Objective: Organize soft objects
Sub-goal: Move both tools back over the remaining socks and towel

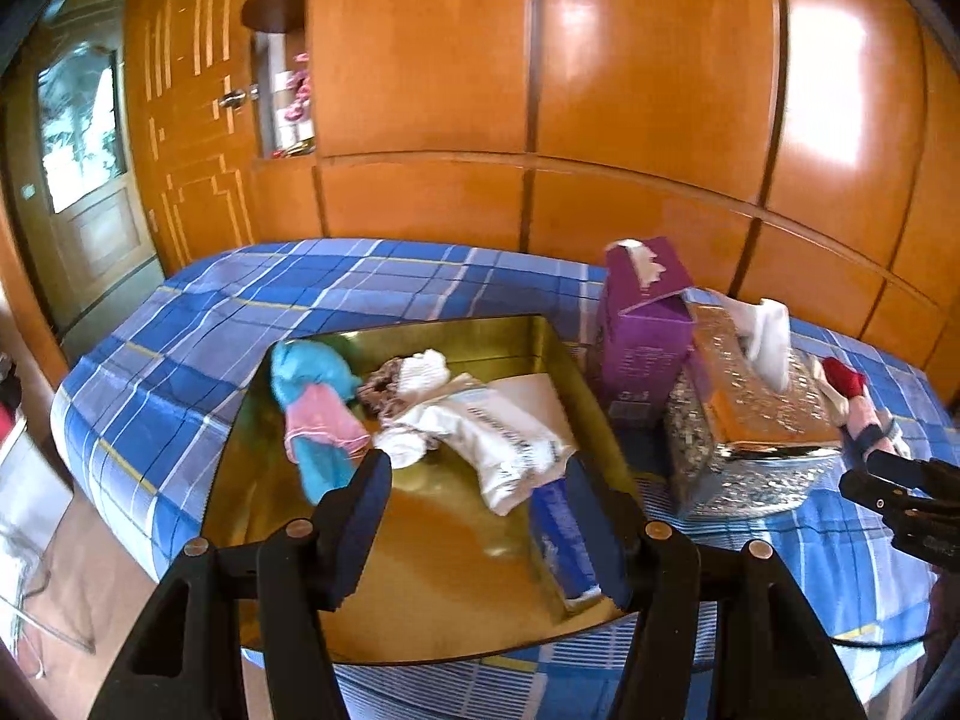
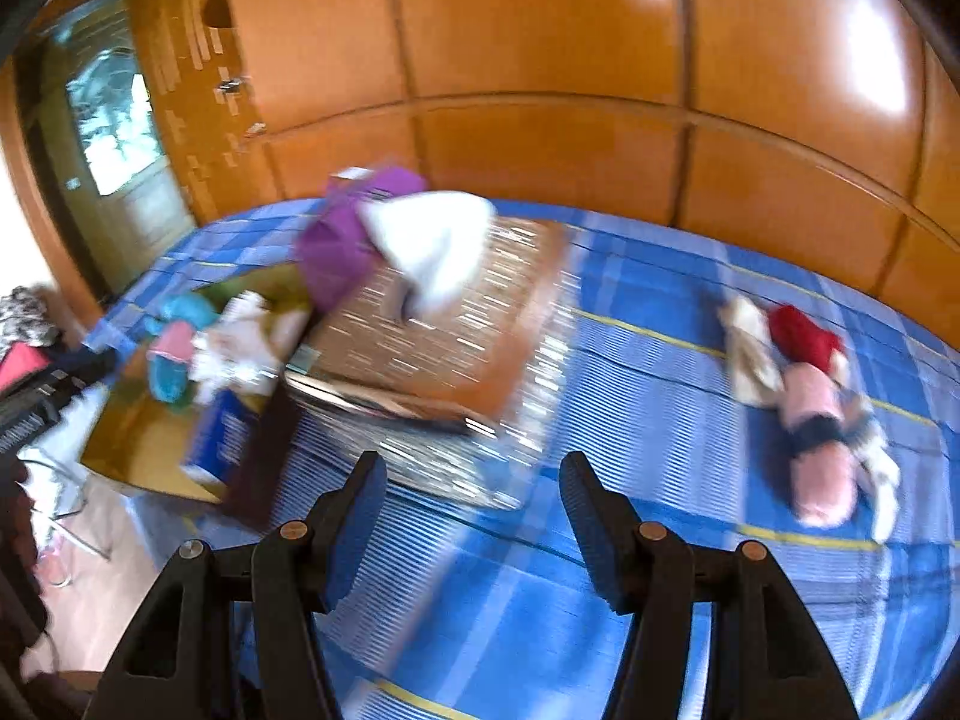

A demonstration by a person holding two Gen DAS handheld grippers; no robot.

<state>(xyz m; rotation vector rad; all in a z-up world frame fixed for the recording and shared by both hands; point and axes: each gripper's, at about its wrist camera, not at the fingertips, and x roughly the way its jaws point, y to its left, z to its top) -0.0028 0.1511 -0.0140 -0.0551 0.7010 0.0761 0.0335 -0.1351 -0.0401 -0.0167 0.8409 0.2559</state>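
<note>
A: We note the left black two-finger gripper (image 1: 477, 474) over the shallow gold metal tray (image 1: 528, 333) on the blue plaid bedspread (image 1: 198, 324). Its jaws stand apart, with nothing between them.

B: Agreed. The soft things lie in the tray's far half: a teal and pink cloth bundle (image 1: 315, 414), a white crumpled garment (image 1: 480, 432), a brown-and-white frilled piece (image 1: 408, 378). A blue packet (image 1: 564, 531) leans on the tray's right wall. The near half of the tray floor is bare.

A: The tray's near corner overhangs the bed edge toward the floor. On the right, the purple cardboard tissue box (image 1: 645, 324) and the silver embossed tissue box (image 1: 756, 414) stand just beside the tray wall.

B: Our right black two-finger gripper (image 2: 474, 492) hangs over open bedspread, jaws parted and empty. That view is blurred.

A: To its right a small heap of red, pink and cream cloths (image 2: 804, 402) lies alone, well apart from the silver box, with free bedspread all round.
</note>
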